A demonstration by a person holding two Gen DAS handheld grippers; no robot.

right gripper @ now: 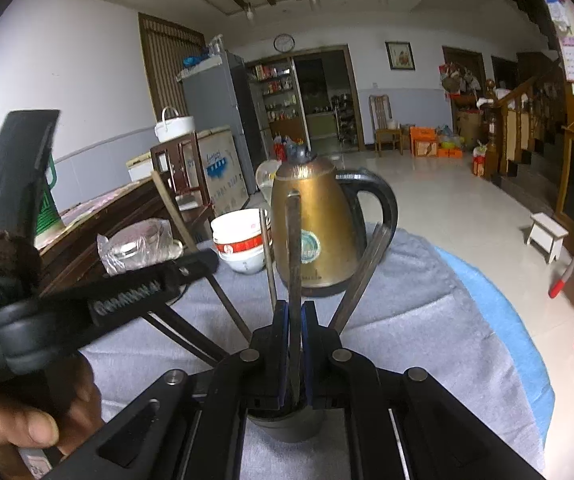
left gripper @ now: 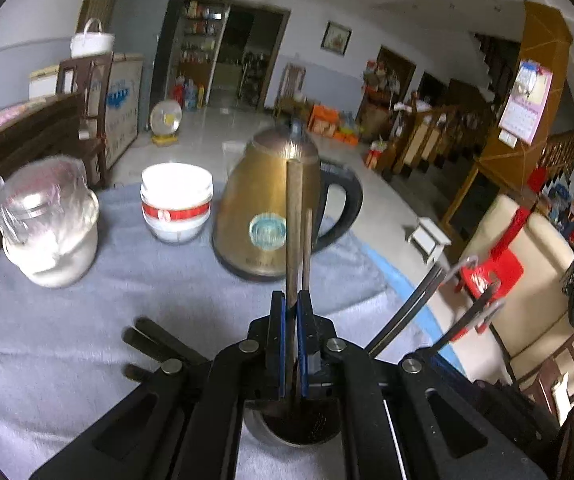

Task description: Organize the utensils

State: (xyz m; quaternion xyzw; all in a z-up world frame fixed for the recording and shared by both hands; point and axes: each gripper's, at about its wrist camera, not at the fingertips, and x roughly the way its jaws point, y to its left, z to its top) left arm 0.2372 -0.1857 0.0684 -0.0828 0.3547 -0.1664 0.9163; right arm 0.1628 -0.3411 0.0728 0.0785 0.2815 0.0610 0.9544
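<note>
Now, on the left, my left gripper (left gripper: pixel 295 300) has its blue-padded fingers (left gripper: pixel 281 332) pinched tight on a brown wooden chopstick (left gripper: pixel 294 224), which stands nearly upright, its flat top crossing the face of the gold kettle (left gripper: pixel 263 208). Its lower end drops into a dark metal cup (left gripper: pixel 299 428) on the grey-clothed tabletop (left gripper: pixel 107 300), directly under the fingers. A second, thinner stick (left gripper: pixel 307 248) rises just beside it; whether the pads also catch that one I cannot tell. More dark chopsticks (left gripper: pixel 155 340) poke out at lower left, their lengths hidden behind the gripper body.

To the right, my right gripper (right gripper: pixel 295 312) is likewise closed narrowly on a dark, flat-sided chopstick (right gripper: pixel 294 264), upright, its foot in the same cup (right gripper: pixel 287 424), whose rim is mostly covered by the black frame. Other sticks (right gripper: pixel 361 280) fan out of the cup to either side. The left gripper's body crosses this view's left edge, blurred, with a hand (right gripper: pixel 15 428) cut off at the corner.
</note>
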